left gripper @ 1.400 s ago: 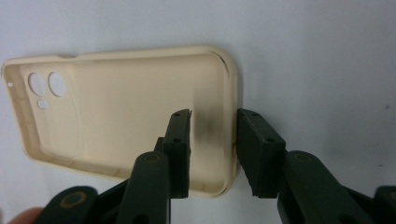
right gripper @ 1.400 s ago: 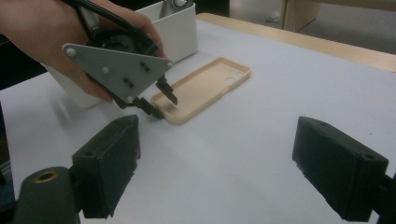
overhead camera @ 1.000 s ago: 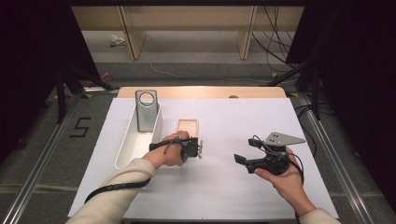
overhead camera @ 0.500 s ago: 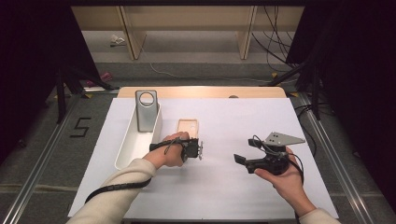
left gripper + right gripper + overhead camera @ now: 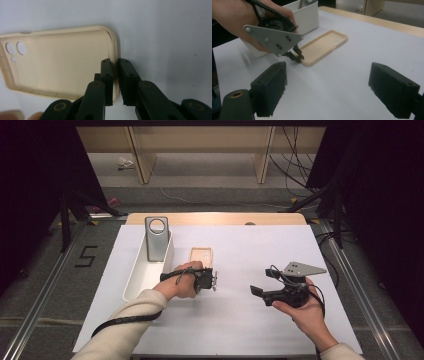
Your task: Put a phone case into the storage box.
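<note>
A cream phone case [image 5: 62, 62] lies open side up on the white table sheet [image 5: 260, 250], with its camera holes at the far end. In the high view the phone case [image 5: 201, 255] sits just beyond the left hand. My left gripper [image 5: 116, 75] has just been closing and now pinches the case's near side wall, one pad inside and one outside. From the right gripper view that left gripper [image 5: 297, 56] shows at the near corner of the phone case [image 5: 324, 45]. My right gripper [image 5: 335, 90] is open and holds nothing. In the high view the right gripper [image 5: 263, 281] hovers right of the case.
A long white bin [image 5: 145, 275] lies left of the case, and a grey metal stand with a round hole [image 5: 156, 240] stands upright in its far end. The bin's wall [image 5: 308, 16] rises behind the left hand. Bare wood shows at the table's far edge [image 5: 215, 218].
</note>
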Action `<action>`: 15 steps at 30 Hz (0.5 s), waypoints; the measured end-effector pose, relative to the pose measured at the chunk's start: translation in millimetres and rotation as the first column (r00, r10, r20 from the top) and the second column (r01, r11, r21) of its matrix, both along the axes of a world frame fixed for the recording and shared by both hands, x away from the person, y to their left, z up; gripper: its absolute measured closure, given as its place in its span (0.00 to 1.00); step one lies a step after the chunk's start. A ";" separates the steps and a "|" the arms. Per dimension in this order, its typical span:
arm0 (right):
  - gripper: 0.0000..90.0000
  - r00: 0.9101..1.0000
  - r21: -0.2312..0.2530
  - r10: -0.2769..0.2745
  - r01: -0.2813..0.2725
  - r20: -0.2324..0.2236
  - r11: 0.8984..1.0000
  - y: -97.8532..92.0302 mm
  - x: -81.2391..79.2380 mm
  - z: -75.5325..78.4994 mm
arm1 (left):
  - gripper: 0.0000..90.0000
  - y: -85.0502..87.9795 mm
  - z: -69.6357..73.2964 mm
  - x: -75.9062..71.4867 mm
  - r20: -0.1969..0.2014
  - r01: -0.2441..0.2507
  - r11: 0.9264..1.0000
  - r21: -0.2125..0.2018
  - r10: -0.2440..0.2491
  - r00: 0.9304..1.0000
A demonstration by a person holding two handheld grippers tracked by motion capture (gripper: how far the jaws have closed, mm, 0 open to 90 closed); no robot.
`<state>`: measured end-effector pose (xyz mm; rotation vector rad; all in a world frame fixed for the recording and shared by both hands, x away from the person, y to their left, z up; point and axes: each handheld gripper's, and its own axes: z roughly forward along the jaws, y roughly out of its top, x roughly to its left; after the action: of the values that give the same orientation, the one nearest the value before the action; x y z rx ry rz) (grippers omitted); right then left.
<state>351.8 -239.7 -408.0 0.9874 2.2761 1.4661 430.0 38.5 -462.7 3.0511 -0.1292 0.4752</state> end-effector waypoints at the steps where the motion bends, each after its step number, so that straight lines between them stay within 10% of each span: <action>1: 0.18 1.000 0.002 0.001 -0.001 0.001 1.000 0.0 0.1 -0.1 | 0.91 -0.1 0.1 0.1 0.000 0.001 1.000 0.000 -0.001 1.000; 15: 0.18 1.000 0.000 0.001 -0.001 0.000 1.000 -0.1 0.0 0.1 | 0.94 -0.8 -0.2 -1.5 0.007 0.005 1.000 0.006 -0.005 1.000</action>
<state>351.8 -239.8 -407.9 0.9868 2.2771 1.4663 428.4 37.7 -462.9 3.0544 -0.1382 0.4860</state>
